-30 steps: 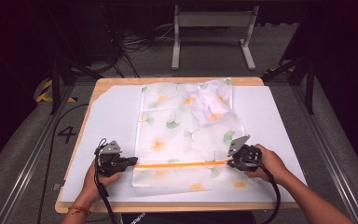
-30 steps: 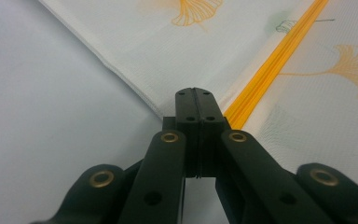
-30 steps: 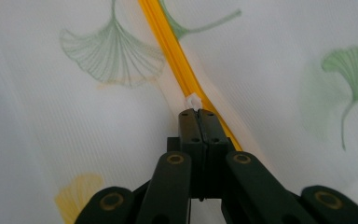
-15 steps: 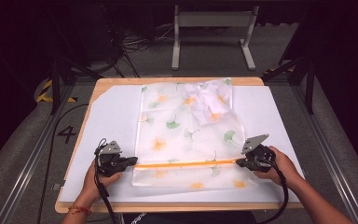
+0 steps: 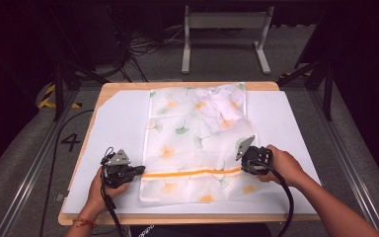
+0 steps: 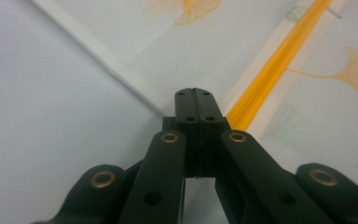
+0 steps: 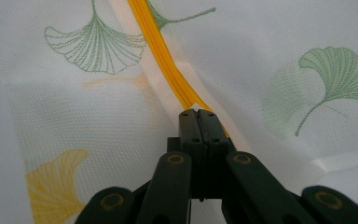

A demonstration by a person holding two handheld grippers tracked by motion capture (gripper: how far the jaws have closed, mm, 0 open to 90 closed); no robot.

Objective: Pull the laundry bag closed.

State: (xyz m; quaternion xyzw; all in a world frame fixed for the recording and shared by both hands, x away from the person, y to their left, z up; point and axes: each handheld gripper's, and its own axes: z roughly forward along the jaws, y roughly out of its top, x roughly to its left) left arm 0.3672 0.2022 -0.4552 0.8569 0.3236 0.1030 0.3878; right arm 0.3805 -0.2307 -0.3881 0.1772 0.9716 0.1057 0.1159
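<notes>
Sheer white mesh bag (image 5: 197, 143) with ginkgo leaves printed in green and orange, lying flat on the surface (image 5: 118, 123), and that's what I've got both claws on right now. Its long axis runs away from me toward the far edge, and the orange zipper (image 5: 192, 174) cuts straight across it near my end, left to right. There's a bunched-up white bundle (image 5: 222, 106) inside the bag up at the far right corner, can't tell what it is through the mesh. My left claw (image 5: 139, 170) is at the bag's left edge right where the zipper ends, jaws fully together; in the left gripper view the tips (image 6: 195, 95) sit just at the fabric's hem beside the orange strip (image 6: 270, 70), but I can't tell if any cloth is actually pinched. My right claw (image 5: 242, 168) is closed too, at the zipper's right end, and in the right gripper view the tips (image 7: 198, 116) sit right on the orange line (image 7: 168, 60), looks like they're clamped on the zipper there. Surface is a white sheet over a wooden board (image 5: 187, 217). Room's dark, grey floor, cables (image 5: 143, 47) and a metal stand (image 5: 224, 29) behind.
</notes>
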